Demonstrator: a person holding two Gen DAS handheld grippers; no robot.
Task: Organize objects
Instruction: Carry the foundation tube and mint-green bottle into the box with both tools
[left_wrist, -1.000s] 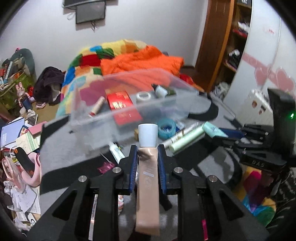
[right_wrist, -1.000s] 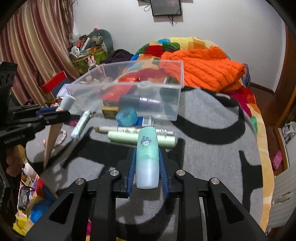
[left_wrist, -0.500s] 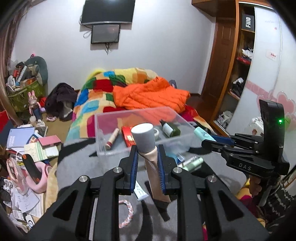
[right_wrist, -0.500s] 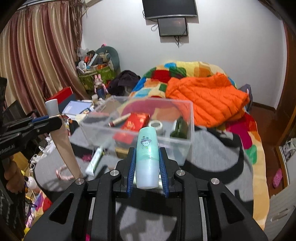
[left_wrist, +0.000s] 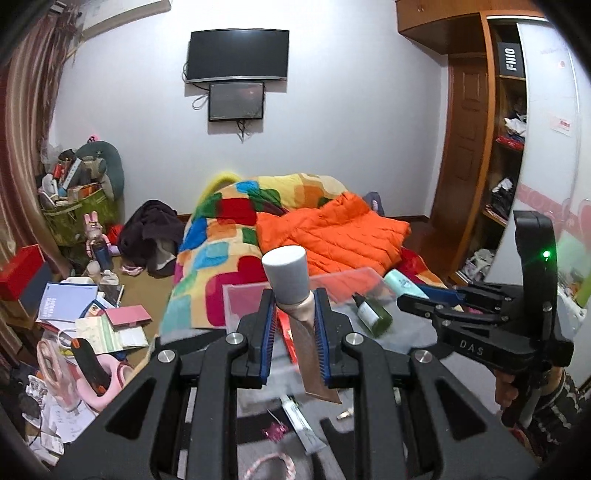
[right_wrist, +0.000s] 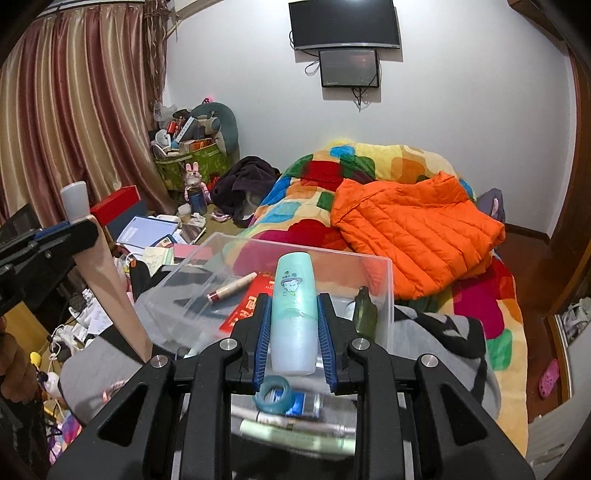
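Observation:
My left gripper (left_wrist: 294, 317) is shut on a beige tube with a white cap (left_wrist: 288, 275), held cap-up above the near side of the clear plastic box (left_wrist: 364, 275). My right gripper (right_wrist: 294, 325) is shut on a mint-green bottle (right_wrist: 294, 314) with a cartoon label, raised above the clear plastic box (right_wrist: 384, 266). The box holds a red packet (right_wrist: 245, 306), a lipstick-like tube (right_wrist: 231, 288) and a dark green bottle (right_wrist: 364, 310). The left gripper with the beige tube (right_wrist: 105, 280) shows at the left of the right wrist view. The right gripper (left_wrist: 417, 295) shows at the right of the left wrist view.
Below the right gripper, a teal tape roll (right_wrist: 275, 397), a blue box (right_wrist: 304, 402) and long tubes (right_wrist: 295, 430) lie on the grey-black cloth (right_wrist: 443, 332). A white tube (left_wrist: 301, 424) and pink braid (left_wrist: 269, 463) lie near the left gripper. An orange jacket (right_wrist: 413, 229) lies on the bed behind.
Both grippers have risen and tilted up with their loads. The box and the loose items now sit lower in both views, and the room's far wall shows.

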